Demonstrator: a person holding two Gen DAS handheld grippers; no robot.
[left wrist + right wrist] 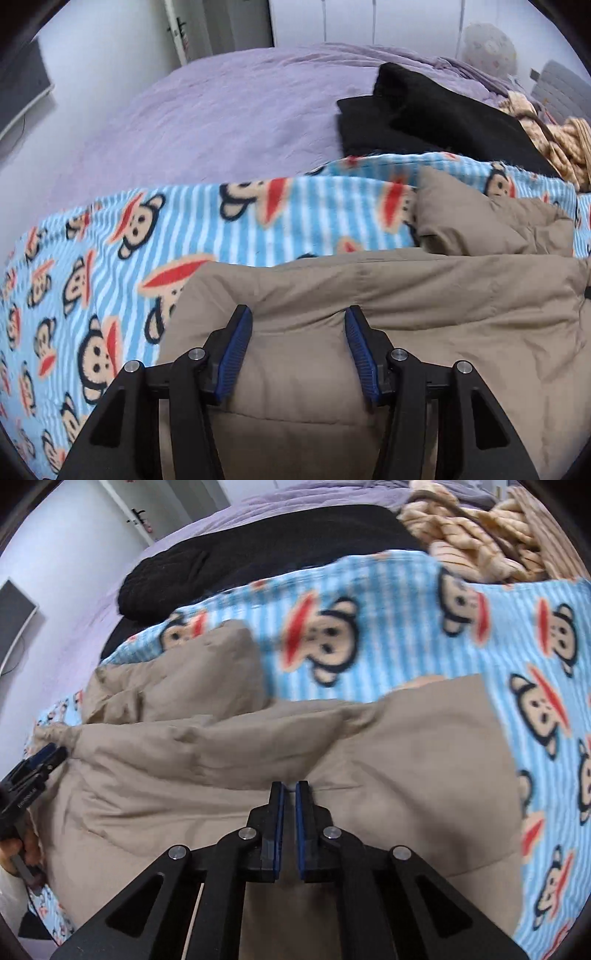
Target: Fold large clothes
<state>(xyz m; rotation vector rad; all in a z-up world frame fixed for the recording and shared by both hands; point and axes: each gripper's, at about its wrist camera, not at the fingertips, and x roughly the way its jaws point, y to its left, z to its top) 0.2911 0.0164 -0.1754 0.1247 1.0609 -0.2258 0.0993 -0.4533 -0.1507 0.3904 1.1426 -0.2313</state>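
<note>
- The bed (pixel 221 110) in lilac carries everything; my landmark is the monkey-print blanket (pixel 110 240) spread across it.
- My tan padded coat (pixel 406 295) lies on that blanket, its long axis running side to side across both claws, a loose sleeve (pixel 192 668) folded up toward the blanket's far edge.
- A black garment (pixel 424 122) sits beyond the blanket.
- My left claw (pixel 298 314) straddles a puffed ridge of coat, jaws apart; whether the pads bite I cannot tell.
- My right claw (pixel 290 786) is pressed together at a crease; whether it has pinched any cloth I cannot tell, so I judge neither grip sure yet.
</note>
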